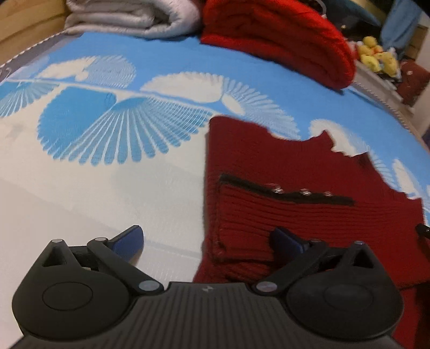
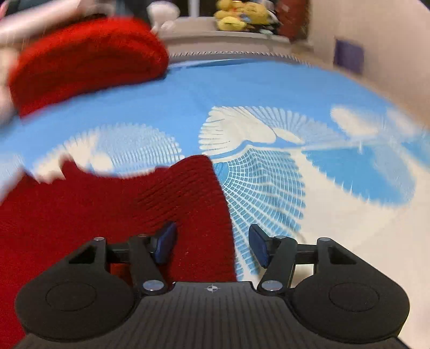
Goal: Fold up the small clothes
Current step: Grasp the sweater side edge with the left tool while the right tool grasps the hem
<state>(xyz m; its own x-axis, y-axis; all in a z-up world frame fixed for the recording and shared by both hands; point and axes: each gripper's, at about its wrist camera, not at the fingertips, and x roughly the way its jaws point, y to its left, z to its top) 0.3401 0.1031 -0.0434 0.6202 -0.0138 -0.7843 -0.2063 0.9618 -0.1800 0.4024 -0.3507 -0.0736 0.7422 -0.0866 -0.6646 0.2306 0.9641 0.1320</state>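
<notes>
- Dark red knit garment [image 1: 295, 220] lies flat on a bed w/ a blue-and-white fan-print cover [image 1: 121, 128], spread out so its edges can be reached from both sides; a black-trimmed pocket slit w/ small metal studs faces up.
- Left tool [image 1: 207, 241] is spread wide, holding nothing. One blue pad sits over bare cover, the other over the knit, so it straddles the garment's left edge (likely lined up to pinch that edge, judging by the pose).
- Right tool [image 2: 212, 247] is also spread, gripping nothing. Its left pad is over the knit, its right pad over the cover, bracketing the garment's right edge [image 2: 223, 204]. View is motion-blurred, so whether the pads touch the fabric can't be told.
- Bright red folded knit [image 1: 282, 40] and a grey-white folded blanket [image 1: 129, 18] sit at the far side of the bed, well apart from the work area, probably parked there to keep the folding space open.
- Yellow plush toys [image 1: 376, 53] sit on a surface beyond the bed.
- Judgement: fold not yet started on this piece; both tools seem set to take matching side edges.
</notes>
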